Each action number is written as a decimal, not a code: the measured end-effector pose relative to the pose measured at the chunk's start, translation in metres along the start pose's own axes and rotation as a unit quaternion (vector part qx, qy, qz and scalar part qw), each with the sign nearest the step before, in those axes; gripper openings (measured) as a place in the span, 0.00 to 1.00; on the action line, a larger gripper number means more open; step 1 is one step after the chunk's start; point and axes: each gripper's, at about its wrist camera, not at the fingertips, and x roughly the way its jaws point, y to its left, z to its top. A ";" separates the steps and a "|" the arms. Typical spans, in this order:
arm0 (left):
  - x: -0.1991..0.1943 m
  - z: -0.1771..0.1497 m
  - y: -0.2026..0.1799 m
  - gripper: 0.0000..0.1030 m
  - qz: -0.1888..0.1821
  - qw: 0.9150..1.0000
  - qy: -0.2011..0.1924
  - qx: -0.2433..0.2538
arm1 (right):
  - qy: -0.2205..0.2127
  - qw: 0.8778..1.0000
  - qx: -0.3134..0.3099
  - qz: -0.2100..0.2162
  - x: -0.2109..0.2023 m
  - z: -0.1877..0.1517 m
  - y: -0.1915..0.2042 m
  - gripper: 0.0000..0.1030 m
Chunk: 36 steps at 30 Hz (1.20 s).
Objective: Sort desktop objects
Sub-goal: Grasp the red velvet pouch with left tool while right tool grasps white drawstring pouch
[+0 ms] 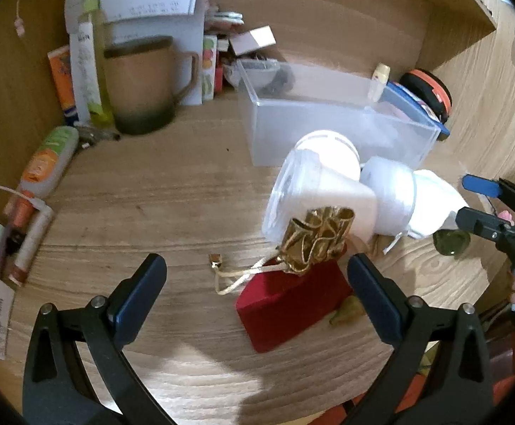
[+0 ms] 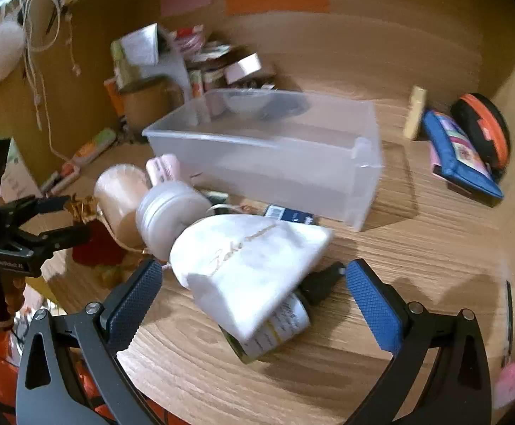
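One clear plastic bin stands on the wooden surface, with one brown mug to its left by the back wall. In front of the bin lie two white jars, one white pouch draped over a labelled bottle, one gold drawstring bag and one red box. The left gripper is spread wide, empty, with the red box between its fingers and the gold bag just beyond. The right gripper is also wide apart, empty, flanking the white pouch and bottle.
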 end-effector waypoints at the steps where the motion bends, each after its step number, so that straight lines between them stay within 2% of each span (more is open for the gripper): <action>1: 0.003 0.000 0.000 1.00 -0.001 1.000 0.004 0.000 | 0.004 1.000 -0.007 0.000 0.003 0.000 0.002 1.00; 6: 0.011 0.000 -0.002 1.00 -0.006 1.000 0.011 0.001 | 0.036 0.999 -0.037 0.003 0.025 0.005 0.011 1.00; 11: 0.012 0.001 -0.004 1.00 0.018 1.000 0.000 0.012 | 0.054 0.997 -0.060 0.004 0.038 0.009 0.010 1.00; 12: 0.012 0.002 -0.004 0.96 0.016 1.000 0.001 0.013 | 0.060 0.996 -0.064 0.001 0.041 0.009 0.009 0.96; 17: 0.016 0.003 -0.005 0.87 0.003 1.000 0.006 0.021 | 0.067 0.996 -0.064 0.014 0.046 0.013 0.002 0.91; 21: 0.018 0.002 -0.009 0.72 -0.005 1.000 0.012 0.024 | 0.061 0.996 -0.069 0.016 0.044 0.013 0.003 0.84; 28: 0.021 0.002 -0.017 0.46 -0.017 0.999 0.022 0.032 | 0.047 0.997 -0.059 0.021 0.039 0.013 0.000 0.61; 36: 0.010 0.002 -0.017 0.29 -0.024 0.999 0.012 0.026 | 0.033 0.998 -0.040 0.031 0.031 0.014 -0.008 0.53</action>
